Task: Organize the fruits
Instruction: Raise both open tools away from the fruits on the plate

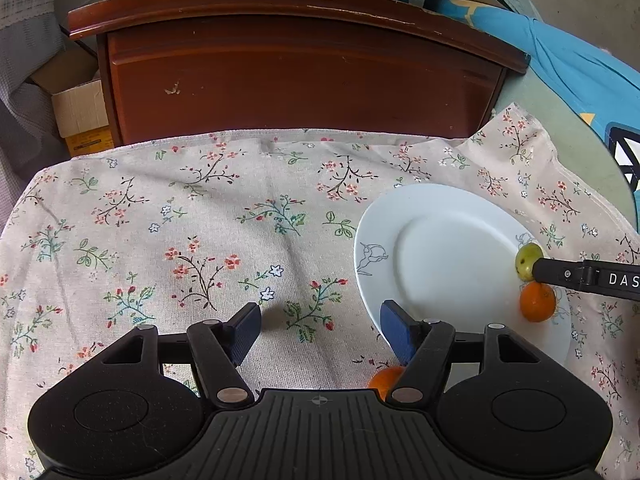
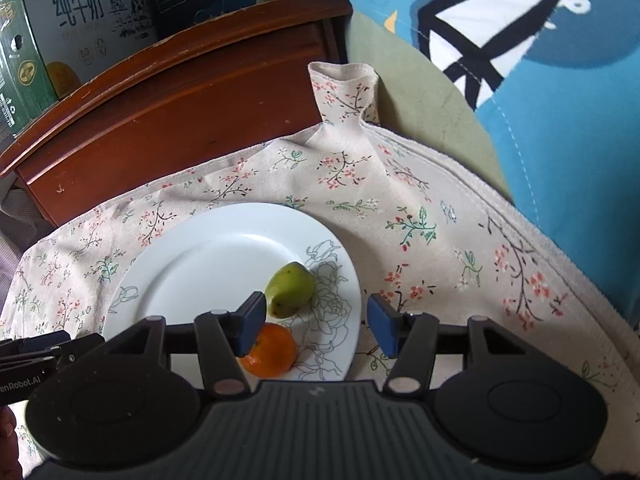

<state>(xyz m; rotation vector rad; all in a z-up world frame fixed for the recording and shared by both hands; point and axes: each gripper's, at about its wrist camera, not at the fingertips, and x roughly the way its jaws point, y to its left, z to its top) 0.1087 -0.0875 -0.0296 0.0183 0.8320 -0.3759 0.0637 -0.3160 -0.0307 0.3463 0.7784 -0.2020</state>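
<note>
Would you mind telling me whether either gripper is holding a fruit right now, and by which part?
Nothing is held. The left gripper is open over bare cloth, and the right gripper is open above the plate, its pads clear of both fruits.

A home bedroom: wooden nightstand (image 1: 296, 76), blue bedding (image 2: 560, 128), floral cloth (image 1: 200, 220), stacked cartons (image 2: 84, 20).

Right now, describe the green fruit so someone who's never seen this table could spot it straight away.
Find the round white plate with the grey flower outline, lying on the floral tablecloth. Two fruits sit close together near the plate's rim. The one you want is the oval yellow-green fruit, just beyond the round orange tangerine.
</note>
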